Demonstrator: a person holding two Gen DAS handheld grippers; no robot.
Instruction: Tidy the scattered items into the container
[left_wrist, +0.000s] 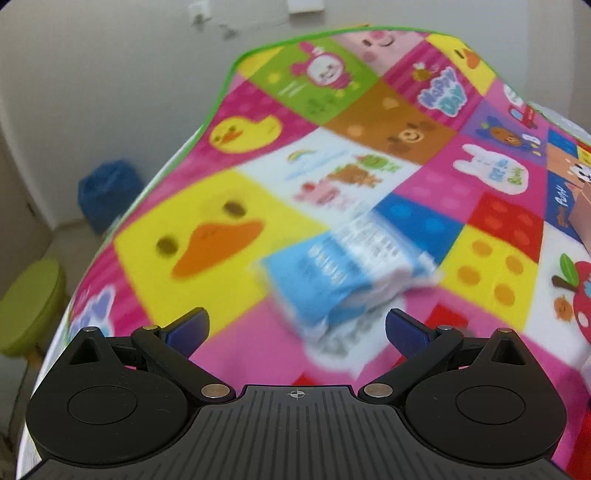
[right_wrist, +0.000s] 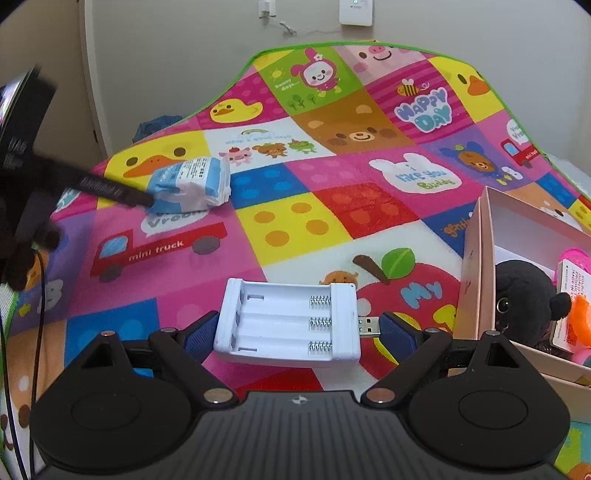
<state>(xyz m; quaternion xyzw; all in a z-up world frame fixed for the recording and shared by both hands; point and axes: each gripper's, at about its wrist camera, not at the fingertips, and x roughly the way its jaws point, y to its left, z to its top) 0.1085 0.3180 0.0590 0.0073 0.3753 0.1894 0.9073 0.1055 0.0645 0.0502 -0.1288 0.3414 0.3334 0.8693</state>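
A blue and white tissue pack (left_wrist: 345, 273) lies on the colourful mat, just ahead of my left gripper (left_wrist: 297, 326), which is open and empty; the view is blurred. The pack also shows in the right wrist view (right_wrist: 194, 182), with the left gripper's finger (right_wrist: 110, 190) touching its left side. My right gripper (right_wrist: 295, 330) is shut on a white battery charger (right_wrist: 290, 326) with a USB plug, held above the mat. A pink box (right_wrist: 480, 258) at the right holds a black plush toy (right_wrist: 524, 295) and other items.
The patchwork cartoon mat (right_wrist: 295, 221) covers the table. A green stool (left_wrist: 31, 306) and a blue bag (left_wrist: 107, 192) stand on the floor at the left. A wall stands behind the table's far edge.
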